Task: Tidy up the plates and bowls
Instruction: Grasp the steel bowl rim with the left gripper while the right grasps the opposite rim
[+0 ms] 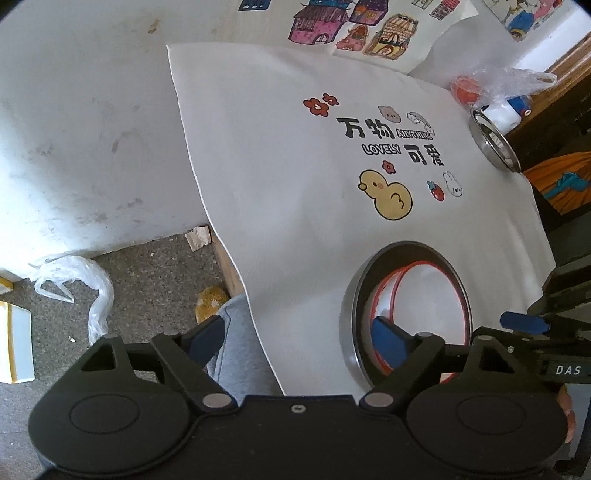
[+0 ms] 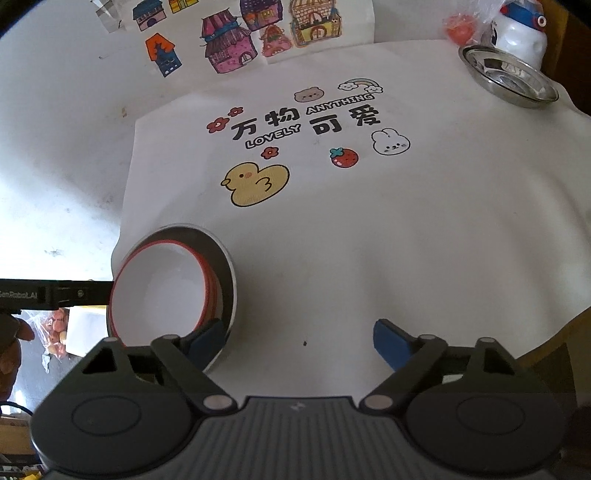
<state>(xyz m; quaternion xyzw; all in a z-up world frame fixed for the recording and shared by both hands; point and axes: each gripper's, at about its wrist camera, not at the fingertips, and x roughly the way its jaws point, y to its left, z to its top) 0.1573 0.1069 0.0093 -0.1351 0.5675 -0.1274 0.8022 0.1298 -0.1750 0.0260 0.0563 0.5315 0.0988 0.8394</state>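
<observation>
A stack of white red-rimmed bowls (image 1: 428, 291) sits inside a dark metal plate (image 1: 402, 251) at the near edge of the white printed cloth (image 1: 280, 155). The same stack (image 2: 159, 288) and metal plate (image 2: 221, 251) appear at the left in the right wrist view. My left gripper (image 1: 299, 339) is open, its right finger over the bowl stack and its left finger off the table edge. My right gripper (image 2: 299, 339) is open and empty, with its left finger beside the plate's rim. A shiny steel dish (image 2: 509, 77) rests at the cloth's far right corner, also seen as the steel dish (image 1: 495, 140).
A white bottle with blue cap (image 2: 521, 29) and an orange object in clear plastic (image 2: 460, 29) stand behind the steel dish. Coloured house drawings (image 2: 240, 37) hang on the wall behind. Left of the table lie the floor, a plastic bag (image 1: 81, 288) and a grey trouser leg (image 1: 240, 347).
</observation>
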